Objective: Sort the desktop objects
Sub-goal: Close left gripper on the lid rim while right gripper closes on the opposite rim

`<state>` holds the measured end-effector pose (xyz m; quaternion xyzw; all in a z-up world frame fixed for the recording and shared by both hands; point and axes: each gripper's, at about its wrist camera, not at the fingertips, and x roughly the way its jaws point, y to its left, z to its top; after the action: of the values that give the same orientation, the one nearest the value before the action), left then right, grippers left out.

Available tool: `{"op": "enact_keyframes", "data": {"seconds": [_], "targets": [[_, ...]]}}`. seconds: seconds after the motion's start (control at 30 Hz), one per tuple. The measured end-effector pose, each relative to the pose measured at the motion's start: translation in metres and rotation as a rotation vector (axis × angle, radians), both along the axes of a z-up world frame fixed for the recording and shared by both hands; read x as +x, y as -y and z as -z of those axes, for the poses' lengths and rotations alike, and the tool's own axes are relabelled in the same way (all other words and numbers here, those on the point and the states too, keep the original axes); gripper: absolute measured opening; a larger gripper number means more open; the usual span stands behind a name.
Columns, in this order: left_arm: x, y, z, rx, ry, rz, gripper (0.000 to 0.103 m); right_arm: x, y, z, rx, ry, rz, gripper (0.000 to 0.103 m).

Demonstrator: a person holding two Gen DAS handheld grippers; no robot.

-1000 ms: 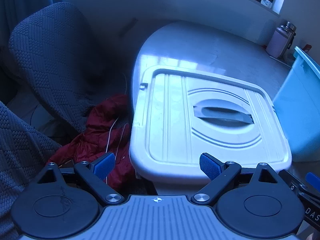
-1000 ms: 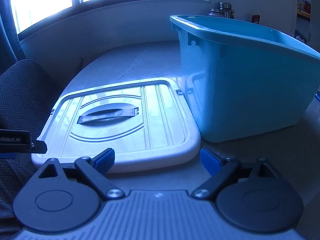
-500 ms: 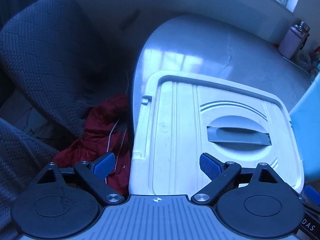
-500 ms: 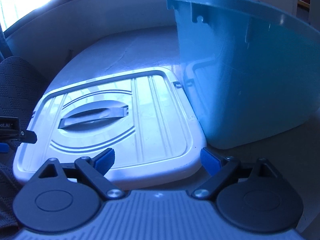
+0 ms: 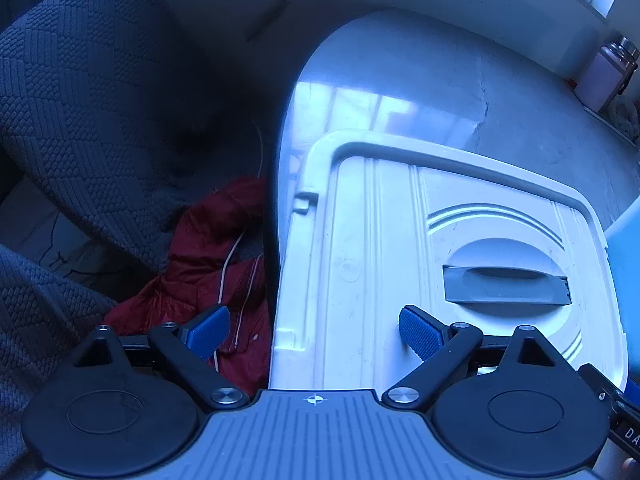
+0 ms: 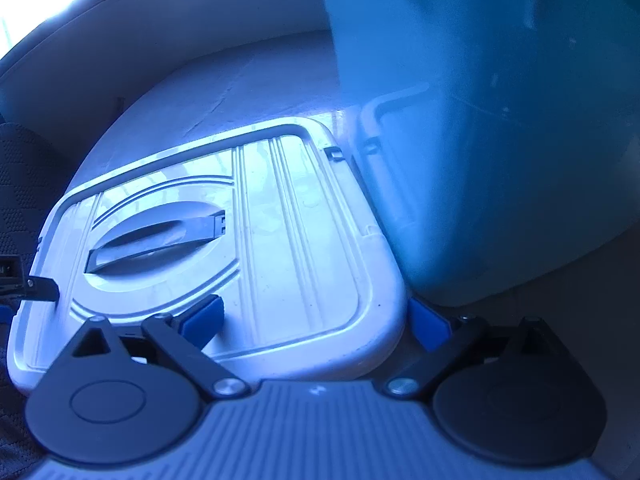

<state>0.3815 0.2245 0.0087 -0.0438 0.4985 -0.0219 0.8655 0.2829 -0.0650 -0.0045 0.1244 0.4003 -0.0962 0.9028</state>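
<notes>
Both hand-held grippers wide apart, nothing clamped: left hand-held gripper (image 5: 314, 330) straddles left edge of white lid (image 5: 440, 248), right hand-held gripper (image 6: 320, 320), jaws just opened further, straddles its right corner. Lid flat on table (image 5: 420, 92), touching blue bin (image 6: 500, 140). Imo seat pads on rim both sides before closing, lift level. Legible txt: only partial "DA" on right unit.

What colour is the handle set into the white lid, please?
Grey, against the white lid; the handle shows best in the left wrist view.
</notes>
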Motion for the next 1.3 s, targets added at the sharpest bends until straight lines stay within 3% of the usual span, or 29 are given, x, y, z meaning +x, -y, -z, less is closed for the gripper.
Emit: {"op": "enact_keyframes", "data": {"seconds": [0.3, 0.53, 0.67, 1.03, 1.17, 1.3], "targets": [[-0.004, -0.015, 0.003, -0.007, 0.015, -0.040, 0.097, 0.001, -0.025, 0.004, -0.007, -0.003, -0.077, 0.098], [0.000, -0.035, 0.005, -0.063, 0.014, -0.080, 0.097, 0.007, -0.041, 0.004, -0.015, -0.024, -0.128, 0.098], [0.010, -0.038, 0.007, -0.110, -0.001, -0.075, 0.097, 0.010, -0.046, 0.000, -0.032, -0.030, -0.163, 0.098], [0.040, -0.046, 0.011, -0.140, 0.000, -0.048, 0.099, 0.006, -0.045, -0.010, -0.085, -0.044, -0.200, 0.098], [0.036, -0.048, 0.011, -0.101, 0.024, -0.040, 0.099, 0.003, -0.053, -0.016, -0.130, -0.035, -0.261, 0.098], [0.039, -0.058, 0.012, -0.125, 0.009, -0.039, 0.099, 0.001, -0.064, -0.022, -0.113, -0.027, -0.362, 0.097]]}}
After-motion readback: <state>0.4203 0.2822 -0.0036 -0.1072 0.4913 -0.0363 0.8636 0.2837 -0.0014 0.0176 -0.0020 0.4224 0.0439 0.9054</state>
